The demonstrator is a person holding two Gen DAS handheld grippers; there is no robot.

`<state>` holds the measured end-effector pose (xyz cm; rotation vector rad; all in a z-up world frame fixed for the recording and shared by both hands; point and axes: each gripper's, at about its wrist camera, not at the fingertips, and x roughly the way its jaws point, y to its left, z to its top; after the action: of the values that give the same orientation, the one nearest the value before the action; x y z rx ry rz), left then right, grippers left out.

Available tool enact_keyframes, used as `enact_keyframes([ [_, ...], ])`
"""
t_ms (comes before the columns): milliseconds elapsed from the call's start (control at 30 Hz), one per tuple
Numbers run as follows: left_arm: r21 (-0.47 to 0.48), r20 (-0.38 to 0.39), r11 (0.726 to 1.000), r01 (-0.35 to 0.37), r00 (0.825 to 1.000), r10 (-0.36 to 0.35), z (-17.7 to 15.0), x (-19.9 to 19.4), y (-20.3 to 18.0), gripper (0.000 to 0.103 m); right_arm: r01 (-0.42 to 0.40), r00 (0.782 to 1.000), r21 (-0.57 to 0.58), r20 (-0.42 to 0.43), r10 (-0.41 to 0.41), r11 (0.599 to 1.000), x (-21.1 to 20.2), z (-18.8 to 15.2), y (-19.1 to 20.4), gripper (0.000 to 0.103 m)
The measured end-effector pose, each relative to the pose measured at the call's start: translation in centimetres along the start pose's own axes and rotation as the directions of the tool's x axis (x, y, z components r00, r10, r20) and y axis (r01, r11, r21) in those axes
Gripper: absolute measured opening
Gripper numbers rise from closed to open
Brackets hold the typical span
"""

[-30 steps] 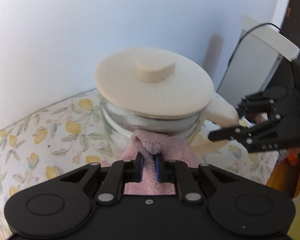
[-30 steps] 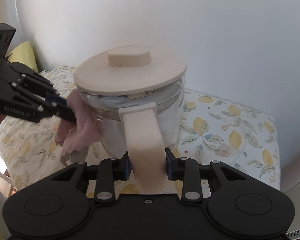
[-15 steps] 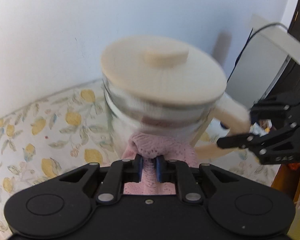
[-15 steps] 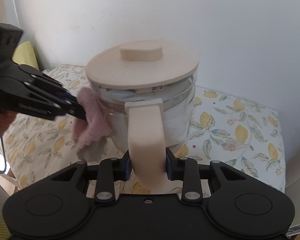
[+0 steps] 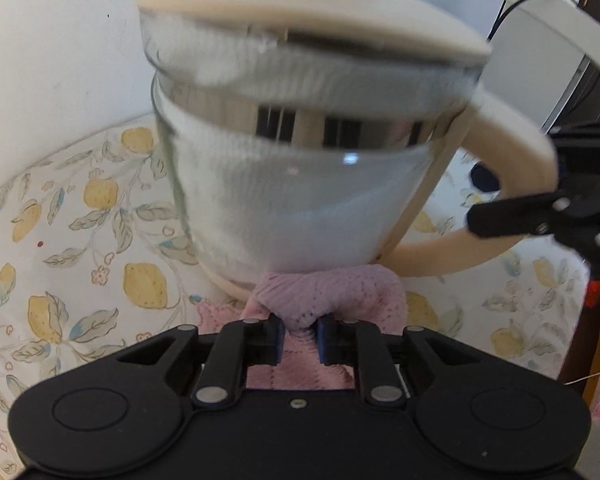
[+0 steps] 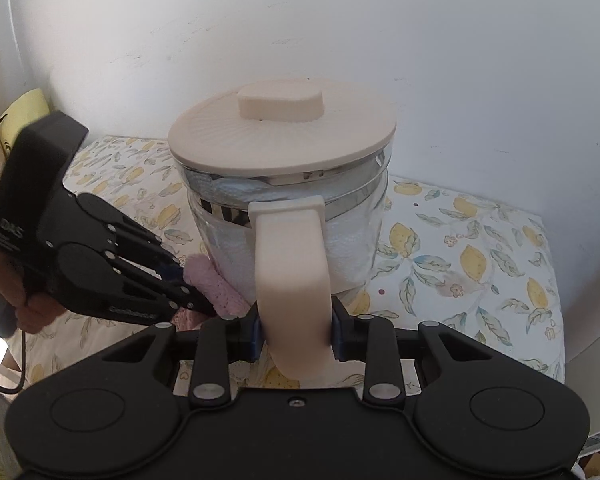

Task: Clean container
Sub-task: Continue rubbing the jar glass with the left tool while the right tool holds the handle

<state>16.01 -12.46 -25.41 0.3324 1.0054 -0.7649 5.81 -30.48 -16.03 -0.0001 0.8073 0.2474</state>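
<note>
A glass container [image 5: 300,196] with a cream lid [image 6: 284,136] and cream handle [image 6: 292,280] is held above the lemon-print cloth. My right gripper [image 6: 296,338] is shut on the handle. My left gripper [image 5: 298,338] is shut on a pink cloth [image 5: 328,292] pressed against the lower side of the container near its base. In the right wrist view the left gripper [image 6: 196,300] holds the pink cloth [image 6: 212,284] at the container's left side. White material shows inside the glass.
A lemon-print tablecloth [image 6: 480,264] covers the surface under the container. A white wall [image 6: 380,40] stands close behind. A white appliance with a black cable [image 5: 540,36] stands at the right in the left wrist view. A yellow object [image 6: 20,116] sits at far left.
The left gripper with the pink cloth has slid down the container's side from near the rim to near the base. The right gripper has kept its hold on the handle.
</note>
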Motion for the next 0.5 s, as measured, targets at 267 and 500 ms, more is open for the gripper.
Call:
enact_keyframes([
  [267, 0.047, -0.001, 0.999, -0.008, 1.0, 0.008, 1.5, -2.6, -0.9, 0.015, 0.005, 1.0, 0.029, 0.019, -0.005, 1.0, 0.1, -0.3, -0.1, 0.036],
  [500, 0.028, 0.079, 0.999, -0.015, 0.997, 0.013, 3.2, -7.2, -2.4, 0.015, 0.003, 1.0, 0.052, 0.029, -0.005, 0.999, 0.1, -0.5, -0.1, 0.036],
])
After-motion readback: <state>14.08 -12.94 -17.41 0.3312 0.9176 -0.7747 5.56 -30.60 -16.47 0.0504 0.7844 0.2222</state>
